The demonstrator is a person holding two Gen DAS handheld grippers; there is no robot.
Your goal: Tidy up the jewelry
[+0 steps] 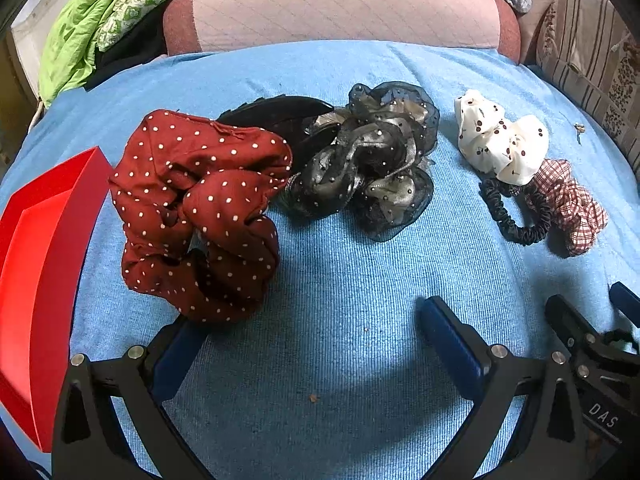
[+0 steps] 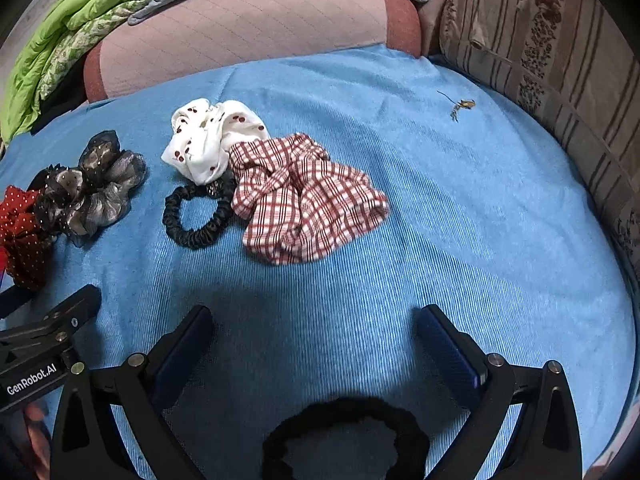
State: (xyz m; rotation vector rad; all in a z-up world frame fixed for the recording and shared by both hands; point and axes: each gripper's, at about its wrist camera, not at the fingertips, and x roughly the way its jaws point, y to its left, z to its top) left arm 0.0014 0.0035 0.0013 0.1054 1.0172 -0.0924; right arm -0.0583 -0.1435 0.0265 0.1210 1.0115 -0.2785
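The left gripper point(image 1: 312, 344) is hovering with fingers spread, empty, above the blue cloth point(image 1: 340, 280). The red polka-dot scrunchie point(image 1: 200, 216) is lying just ahead of its left finger, beside the red tray point(image 1: 40, 260). The right gripper point(image 2: 316, 344) is likewise gaping wide; a black fuzzy hair tie point(image 2: 344, 432) is lying beneath it, the plaid scrunchie point(image 2: 304, 204) ahead.

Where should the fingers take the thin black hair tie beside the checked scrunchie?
Grip the thin black hair tie at its near left arc, coming from above. That part lies bare on the blue cloth, while its far side is tucked under the white scrunchie and checked scrunchie.
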